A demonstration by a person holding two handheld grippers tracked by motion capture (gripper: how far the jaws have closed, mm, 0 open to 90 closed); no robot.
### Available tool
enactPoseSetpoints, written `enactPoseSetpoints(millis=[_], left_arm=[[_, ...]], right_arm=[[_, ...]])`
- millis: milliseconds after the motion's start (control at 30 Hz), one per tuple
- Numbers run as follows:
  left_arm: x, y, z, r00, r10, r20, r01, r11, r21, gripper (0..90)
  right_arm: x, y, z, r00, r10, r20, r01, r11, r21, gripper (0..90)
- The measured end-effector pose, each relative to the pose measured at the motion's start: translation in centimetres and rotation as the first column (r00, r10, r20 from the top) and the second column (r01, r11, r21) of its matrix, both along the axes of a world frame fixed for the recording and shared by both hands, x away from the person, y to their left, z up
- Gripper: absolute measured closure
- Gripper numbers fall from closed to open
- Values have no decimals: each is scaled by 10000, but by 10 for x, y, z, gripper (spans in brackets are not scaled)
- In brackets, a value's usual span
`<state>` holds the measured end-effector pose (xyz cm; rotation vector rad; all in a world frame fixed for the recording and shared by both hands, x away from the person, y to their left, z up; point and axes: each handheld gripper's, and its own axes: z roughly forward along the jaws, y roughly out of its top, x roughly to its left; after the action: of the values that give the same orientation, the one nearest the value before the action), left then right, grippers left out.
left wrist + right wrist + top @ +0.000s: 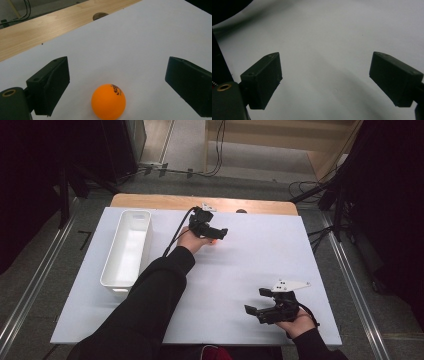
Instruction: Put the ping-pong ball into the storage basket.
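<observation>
An orange ping-pong ball [108, 101] with black print rests on the white board [150, 37]. It lies between the wide-apart jaws of my left gripper [117, 68], and neither pad touches it. From above, my left gripper [219, 234] is at the far middle of the board, and the ball [215, 241] peeks out just under it. My right gripper [256, 312] hovers low near the board's front right edge. Its jaws [324, 62] are open, with bare white surface between them.
A long white bin [126, 247] stands along the left side of the board [250, 265]. A wooden table edge [150, 201] with a round hole [100, 15] runs behind it. Cables and dark stands lie on the floor beyond.
</observation>
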<state>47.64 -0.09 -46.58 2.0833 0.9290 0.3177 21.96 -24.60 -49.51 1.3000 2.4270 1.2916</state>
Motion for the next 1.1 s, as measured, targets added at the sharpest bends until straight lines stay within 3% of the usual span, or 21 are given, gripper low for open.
enactPoseSetpoints(millis=[200,567,1100], left_arm=[[0,-1,-7,9999,-11,-133,13,9999,145,58],[-2,1,-16,9999,102,-25,-102,9999,11,59],[-3,3,-32,9996,184,-195,-183,9998,24,59]], right_arm=[[0,0,0,10000,26,16,-26,10000,22,98],[0,1,0,10000,55,41,-55,10000,2,97],[-1,1,0,10000,74,12,-74,10000,-4,98]])
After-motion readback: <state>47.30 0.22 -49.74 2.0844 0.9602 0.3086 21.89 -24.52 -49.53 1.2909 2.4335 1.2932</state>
